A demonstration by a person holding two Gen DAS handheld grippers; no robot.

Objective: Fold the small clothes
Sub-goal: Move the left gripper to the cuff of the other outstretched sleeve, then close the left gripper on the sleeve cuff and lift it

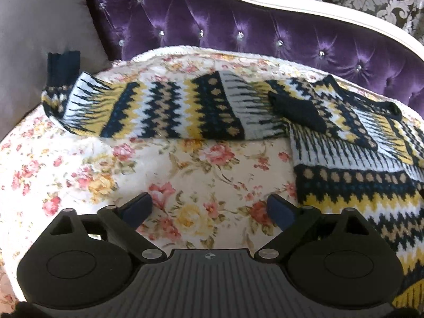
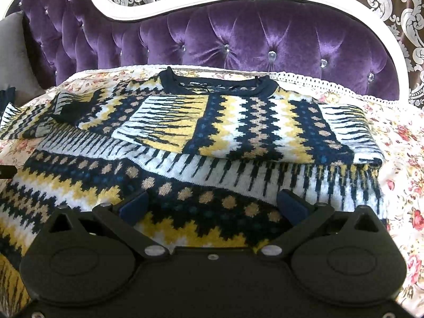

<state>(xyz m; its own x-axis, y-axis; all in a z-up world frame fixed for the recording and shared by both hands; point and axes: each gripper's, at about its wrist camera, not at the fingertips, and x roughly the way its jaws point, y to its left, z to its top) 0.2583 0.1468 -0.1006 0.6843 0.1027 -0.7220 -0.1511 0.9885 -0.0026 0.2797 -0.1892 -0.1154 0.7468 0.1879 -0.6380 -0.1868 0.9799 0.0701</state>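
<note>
While the patterned sweater (image 2: pixel 238 132) lies flat on the floral cover (image 1: pixel 185 164) of a purple tufted sofa (image 2: pixel 238 37), both claws hang above it with nothing gripped. Left gripper (image 1: pixel 210 206): jaws spread wide over bare cover, sweater body at 3 o'clock, one sleeve (image 1: pixel 148 106) stretched out toward 10 o'clock, its dark cuff (image 1: pixel 63 66) against a grey cushion (image 1: pixel 39 26). Right gripper (image 2: pixel 212 204): jaws spread over the sweater's lower body, collar (image 2: pixel 217 84) at 12 o'clock, the other sleeve folded across the chest.
</note>
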